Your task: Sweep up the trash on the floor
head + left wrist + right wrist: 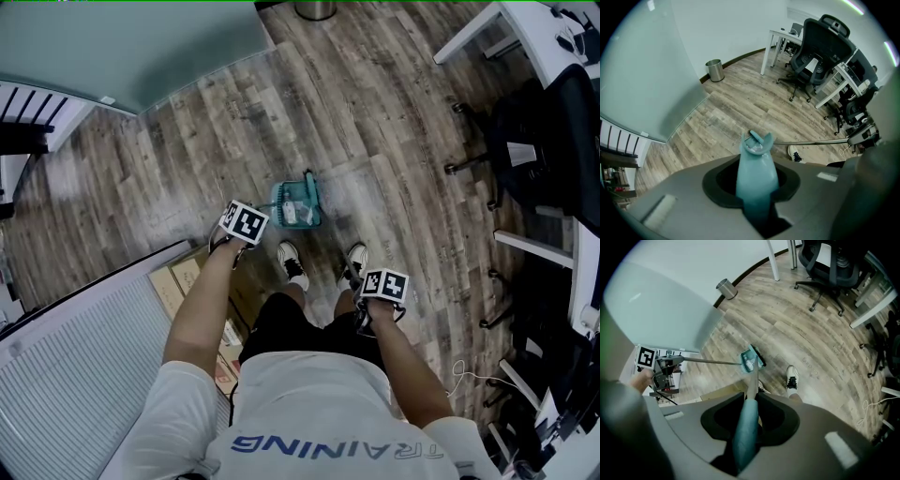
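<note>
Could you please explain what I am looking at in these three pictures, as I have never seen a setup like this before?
There is no robot here. A person stands on a wooden floor and holds a hand-held gripper in each hand. The head view comes from a camera on the person's head, looking steeply down. The other two views come from cameras riding on the grippers, each looking along its own jaws.

The left gripper is closed on a teal handle. Its long pole runs down to the teal dustpan by the person's feet, which has some white scraps in it. The right gripper is closed on a second teal handle, which seems to belong to a broom reaching the same spot.

Around them are office chairs and a metal bin.
</note>
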The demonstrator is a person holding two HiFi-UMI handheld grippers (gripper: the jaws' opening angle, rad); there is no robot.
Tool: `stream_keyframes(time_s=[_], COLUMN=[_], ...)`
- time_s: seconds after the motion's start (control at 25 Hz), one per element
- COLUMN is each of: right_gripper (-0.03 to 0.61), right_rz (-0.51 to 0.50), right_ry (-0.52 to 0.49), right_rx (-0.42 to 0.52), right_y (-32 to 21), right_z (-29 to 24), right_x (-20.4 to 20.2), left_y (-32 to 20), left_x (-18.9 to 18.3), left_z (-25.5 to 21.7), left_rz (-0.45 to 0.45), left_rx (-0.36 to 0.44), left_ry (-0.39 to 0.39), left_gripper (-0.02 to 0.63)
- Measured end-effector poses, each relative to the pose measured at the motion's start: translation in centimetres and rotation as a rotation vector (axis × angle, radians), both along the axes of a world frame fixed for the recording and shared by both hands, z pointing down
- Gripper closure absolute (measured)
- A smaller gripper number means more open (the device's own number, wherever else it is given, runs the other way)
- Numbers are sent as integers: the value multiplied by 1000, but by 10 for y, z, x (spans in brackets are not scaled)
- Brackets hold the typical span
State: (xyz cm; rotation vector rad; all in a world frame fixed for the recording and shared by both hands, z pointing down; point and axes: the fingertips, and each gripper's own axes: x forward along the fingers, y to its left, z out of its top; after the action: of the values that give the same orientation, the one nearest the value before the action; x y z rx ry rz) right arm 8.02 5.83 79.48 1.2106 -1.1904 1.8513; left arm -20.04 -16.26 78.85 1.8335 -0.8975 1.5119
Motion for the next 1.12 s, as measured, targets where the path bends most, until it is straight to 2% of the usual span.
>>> stream_keyframes(time_s=[0.12, 0.2, 0.28, 0.4, 0.56, 1.0, 1.12], right_gripper=[469, 469, 469, 469, 469, 469, 469], right_rz=[1, 31, 15, -44, -5, -10, 10], right_ry=[-40, -111, -155, -136, -148, -100, -89], right_rx=[-4, -21, -21, -11, -18, 34, 36], right_y=[-7, -7, -7, -7, -6, -6, -5], right_z=[-4, -5, -7, -8, -7, -14, -18], right_x=[-16, -25, -29, -24, -17, -8, 3], left_y=[11, 8, 4, 6, 3, 8, 9], left_x=[-4, -4, -2, -4, -2, -4, -3], left_z=[2, 2, 1, 2, 2, 4, 3], left_rz=[-14, -11, -6, -11, -4, -13, -4], left_rx=[-46, -38, -22, -40, -20, -49, -26], left_ry=[-17, -14, -7, -14, -5, -13, -8], left_gripper=[529, 529, 529, 529, 531, 529, 529])
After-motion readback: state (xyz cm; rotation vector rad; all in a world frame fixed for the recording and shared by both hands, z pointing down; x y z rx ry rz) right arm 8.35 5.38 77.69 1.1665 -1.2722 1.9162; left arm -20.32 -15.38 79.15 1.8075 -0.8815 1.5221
